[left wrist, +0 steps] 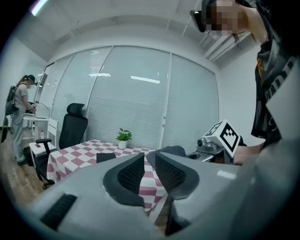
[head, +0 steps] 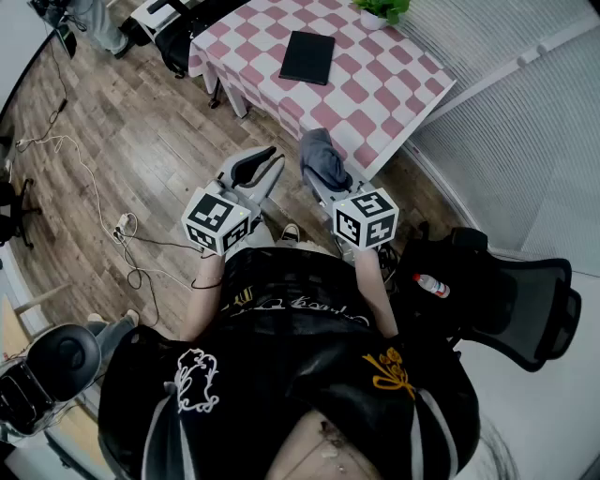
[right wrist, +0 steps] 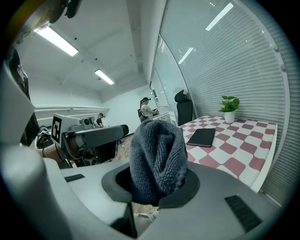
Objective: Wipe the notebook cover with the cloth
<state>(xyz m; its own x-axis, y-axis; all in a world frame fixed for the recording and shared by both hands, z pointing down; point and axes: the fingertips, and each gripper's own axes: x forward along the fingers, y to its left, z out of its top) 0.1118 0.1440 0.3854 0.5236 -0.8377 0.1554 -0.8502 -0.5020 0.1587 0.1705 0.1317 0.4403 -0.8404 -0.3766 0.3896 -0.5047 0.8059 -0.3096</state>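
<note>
Notebook [head: 307,57] lying flat on checked table [head: 375,94], 12 o'clock in head view. Thin, dark, stiff matte cover, guessing light, so probably sliding under wiping pressure unless you're pinning an edge. Cloth [right wrist: 157,154] hanging at its 6 o'clock, short of table: grey terry, soft, bunching. Your right gripper [right wrist: 154,185] is clamping it mid-fold. Your left gripper [left wrist: 149,164] is carrying nothing, jaws a crack apart.

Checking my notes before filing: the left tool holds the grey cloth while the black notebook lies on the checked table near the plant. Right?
Not quite: the right tool holds the grey cloth, as the right gripper view shows; the left tool is empty. The black notebook does lie on the checked table near the plant.
</note>
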